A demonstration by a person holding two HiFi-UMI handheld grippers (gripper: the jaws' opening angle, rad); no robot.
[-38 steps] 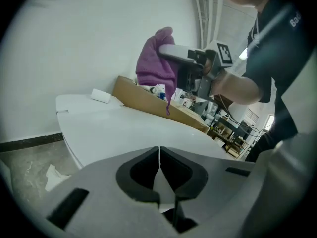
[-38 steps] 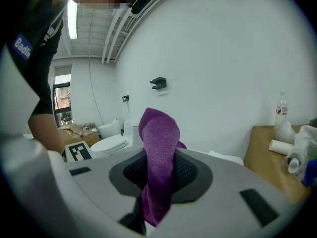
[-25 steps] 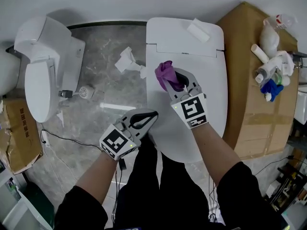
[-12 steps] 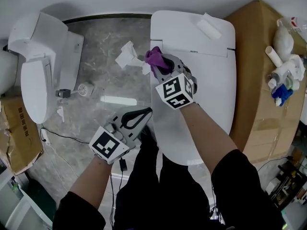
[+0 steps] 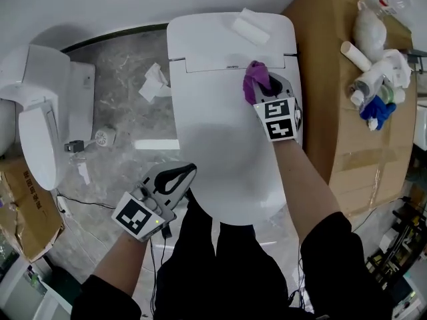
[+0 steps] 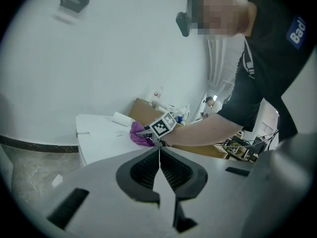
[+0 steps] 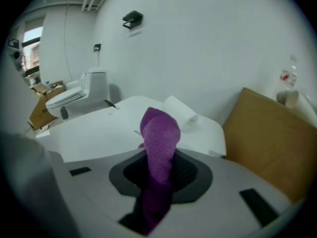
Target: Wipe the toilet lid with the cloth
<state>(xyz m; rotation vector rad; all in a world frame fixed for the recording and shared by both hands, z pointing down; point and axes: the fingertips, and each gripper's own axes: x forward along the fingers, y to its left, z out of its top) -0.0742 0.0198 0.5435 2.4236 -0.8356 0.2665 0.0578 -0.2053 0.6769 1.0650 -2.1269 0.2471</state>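
Note:
The white toilet lid (image 5: 223, 145) lies closed in the middle of the head view. My right gripper (image 5: 264, 85) is shut on a bunched purple cloth (image 5: 253, 79) and holds it against the lid's rear right part, just in front of the hinge line. In the right gripper view the cloth (image 7: 159, 143) stands up between the jaws and hides the tips. My left gripper (image 5: 184, 172) hangs shut and empty off the lid's front left edge. In the left gripper view its jaws (image 6: 159, 155) meet with nothing between them, and the cloth (image 6: 139, 135) shows far ahead.
A large cardboard box (image 5: 333, 125) stands against the toilet's right side, with bottles and rags (image 5: 377, 79) on top. A white block (image 5: 252, 25) lies on the tank. A second toilet (image 5: 40, 125) stands at the left. Crumpled paper (image 5: 155, 82) and a cable (image 5: 93, 195) lie on the grey floor.
My right gripper carried the cloth from the lid's rear left edge across to its rear right. The left gripper stayed by the front left edge, still shut.

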